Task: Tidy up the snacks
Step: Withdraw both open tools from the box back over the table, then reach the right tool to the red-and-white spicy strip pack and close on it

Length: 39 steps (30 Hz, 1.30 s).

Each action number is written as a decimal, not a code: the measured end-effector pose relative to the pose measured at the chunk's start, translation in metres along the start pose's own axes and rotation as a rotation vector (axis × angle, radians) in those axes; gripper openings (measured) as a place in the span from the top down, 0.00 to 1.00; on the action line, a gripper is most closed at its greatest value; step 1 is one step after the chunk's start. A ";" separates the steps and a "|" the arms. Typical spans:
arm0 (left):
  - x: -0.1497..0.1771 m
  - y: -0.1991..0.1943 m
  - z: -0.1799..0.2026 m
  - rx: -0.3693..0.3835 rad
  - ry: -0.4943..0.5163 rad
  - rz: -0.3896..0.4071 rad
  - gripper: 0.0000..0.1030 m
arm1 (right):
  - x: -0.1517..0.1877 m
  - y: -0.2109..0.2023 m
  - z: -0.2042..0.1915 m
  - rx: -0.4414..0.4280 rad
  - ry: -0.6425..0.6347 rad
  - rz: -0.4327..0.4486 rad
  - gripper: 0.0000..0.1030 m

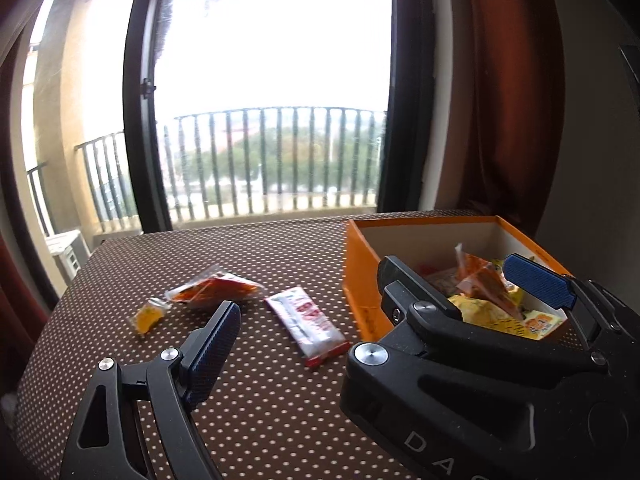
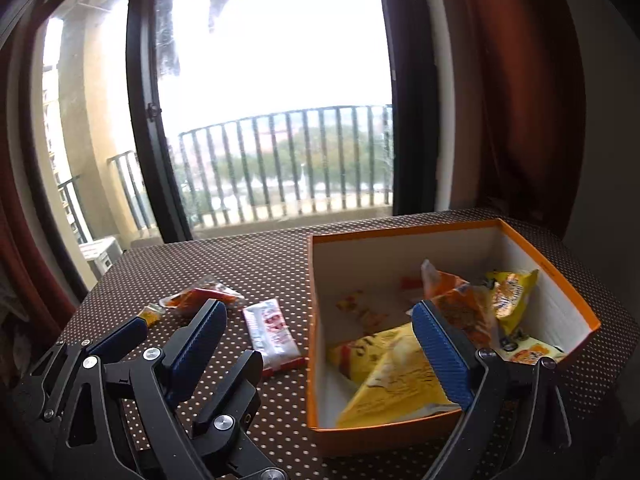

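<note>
Nearest us, both grippers sit side by side, their fingers interleaved. The left gripper [image 1: 320,316] has its jaws spread wide and empty, though its right finger hides behind the other tool's body in its own view. The right gripper [image 2: 316,310] is released too, with nothing between its blue pads. It straddles the left wall of the orange box [image 2: 400,232].

Just ahead of the left jaws lies the white-and-red bar [image 1: 306,326], flat on the dotted tablecloth [image 1: 260,400] close beside the box. Its long axis runs from far-left to near-right, so we judge the left hand the nearer one, and a slight roll would set its pads across the bar's narrow width.

Beyond it lie an orange-red packet [image 1: 216,290] and a small yellow sweet [image 1: 146,316] — both still outside the box.
</note>
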<state>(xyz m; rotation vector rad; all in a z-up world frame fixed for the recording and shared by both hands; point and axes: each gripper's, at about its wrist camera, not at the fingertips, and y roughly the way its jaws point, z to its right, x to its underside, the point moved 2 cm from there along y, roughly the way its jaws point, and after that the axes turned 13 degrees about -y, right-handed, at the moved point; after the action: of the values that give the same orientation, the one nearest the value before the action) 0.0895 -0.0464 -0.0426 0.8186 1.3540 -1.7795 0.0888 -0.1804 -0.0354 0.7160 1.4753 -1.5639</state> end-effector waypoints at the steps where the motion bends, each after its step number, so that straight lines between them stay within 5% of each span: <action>1: 0.001 0.000 -0.005 -0.011 -0.004 0.005 0.16 | 0.000 0.001 -0.005 -0.006 -0.006 0.005 0.07; 22: 0.004 0.036 -0.086 -0.148 -0.111 -0.053 0.16 | -0.003 0.058 -0.081 -0.149 -0.142 -0.029 0.23; 39: 0.009 0.104 -0.106 -0.229 -0.098 -0.209 0.16 | 0.011 0.132 -0.099 -0.158 -0.137 -0.191 0.23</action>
<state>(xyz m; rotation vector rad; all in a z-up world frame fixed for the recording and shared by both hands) 0.1791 0.0375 -0.1272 0.4754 1.5887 -1.7530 0.1841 -0.0783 -0.1237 0.3778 1.5799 -1.5828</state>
